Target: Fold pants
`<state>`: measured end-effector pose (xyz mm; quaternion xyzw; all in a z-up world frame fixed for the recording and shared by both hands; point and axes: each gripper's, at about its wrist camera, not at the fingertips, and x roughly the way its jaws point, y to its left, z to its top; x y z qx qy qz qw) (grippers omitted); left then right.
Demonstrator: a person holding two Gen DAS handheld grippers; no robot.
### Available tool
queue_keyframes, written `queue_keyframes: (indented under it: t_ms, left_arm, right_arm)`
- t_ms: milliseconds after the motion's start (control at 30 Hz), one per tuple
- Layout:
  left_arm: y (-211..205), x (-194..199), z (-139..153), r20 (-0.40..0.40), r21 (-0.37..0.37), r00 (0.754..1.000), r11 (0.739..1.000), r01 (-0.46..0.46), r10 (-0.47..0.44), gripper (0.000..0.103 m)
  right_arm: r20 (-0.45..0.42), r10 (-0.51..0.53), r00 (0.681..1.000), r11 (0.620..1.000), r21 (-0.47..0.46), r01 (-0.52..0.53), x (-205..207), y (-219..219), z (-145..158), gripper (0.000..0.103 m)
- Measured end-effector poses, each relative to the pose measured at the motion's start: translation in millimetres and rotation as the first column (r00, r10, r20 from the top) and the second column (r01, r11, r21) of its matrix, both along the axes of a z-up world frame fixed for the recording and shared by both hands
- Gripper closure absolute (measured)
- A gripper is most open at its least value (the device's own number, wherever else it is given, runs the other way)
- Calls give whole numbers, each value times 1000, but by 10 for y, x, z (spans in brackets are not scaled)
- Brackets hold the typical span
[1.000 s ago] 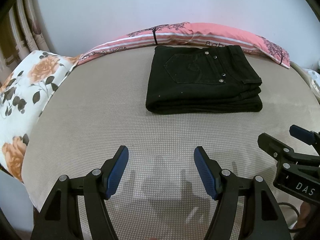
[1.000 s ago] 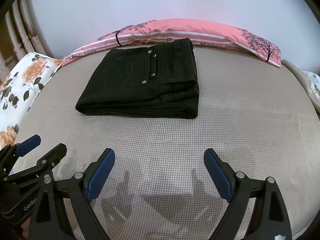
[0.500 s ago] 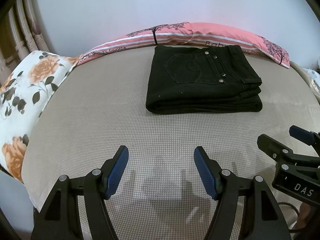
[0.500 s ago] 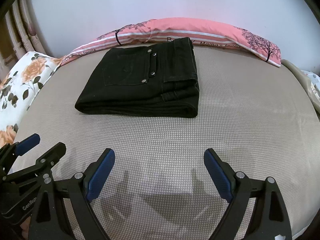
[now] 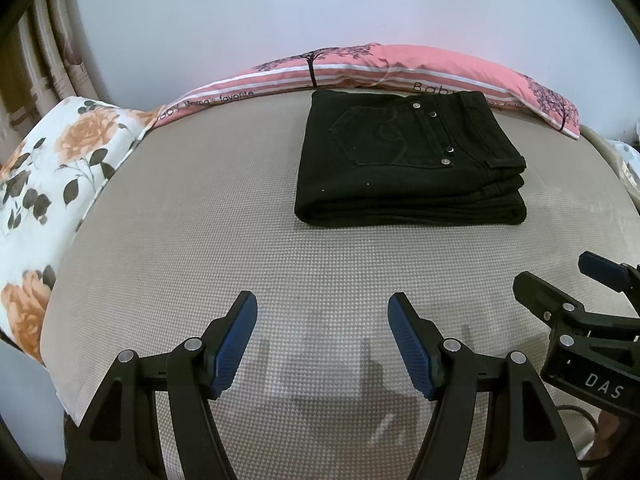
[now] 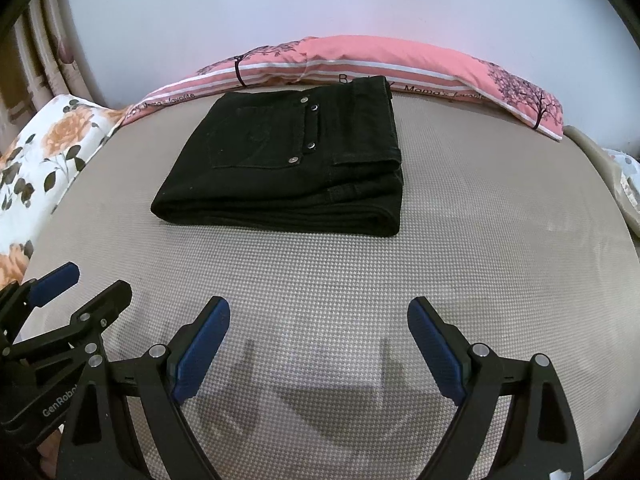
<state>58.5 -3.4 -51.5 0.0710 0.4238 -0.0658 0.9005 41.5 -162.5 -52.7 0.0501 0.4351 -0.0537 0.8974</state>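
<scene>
Where the beige textured bed cover (image 5: 208,216) spreads across both views, black pants (image 5: 404,160), folded into a compact rectangular stack, back pocket and metal rivets uppermost, thick folded edge toward the cameras. Far edge of stack just beside a pink pillow (image 5: 432,68) printed with dark trees, white stripes and script, set along a pale wall (image 5: 280,8). At left edge of cover, a white floral pillow (image 5: 44,168) with orange roses and dark leaves; behind it, a strip of curtain (image 5: 44,52). Left gripper (image 5: 322,334) poised over bare cover, well apart from stack, blue ribbed pads (image 5: 236,344) spread moderately wide, nothing between them, shadow cast on cloth below. Right gripper (image 6: 318,340) likewise above bare cover nearer than stack, pads (image 6: 202,350) spread wider, empty. Same right gripper seen in left wrist view at lower right, body lettered "DAS"; left gripper seen in right wrist view at lower left, body lettered "GenRobo", remainder cut off. At far right, a patch of pale patterned fabric (image 6: 628,180), kind not discernible.
</scene>
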Motion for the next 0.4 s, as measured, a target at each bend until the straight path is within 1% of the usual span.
queue_keyframes:
  t_ms: [400]
  left_arm:
    - [57,-4,-15,-14,-20,1000,1000,-1,1,35]
  right_arm:
    - [1,-2,1000,1000,-9,2,3,32,9,14]
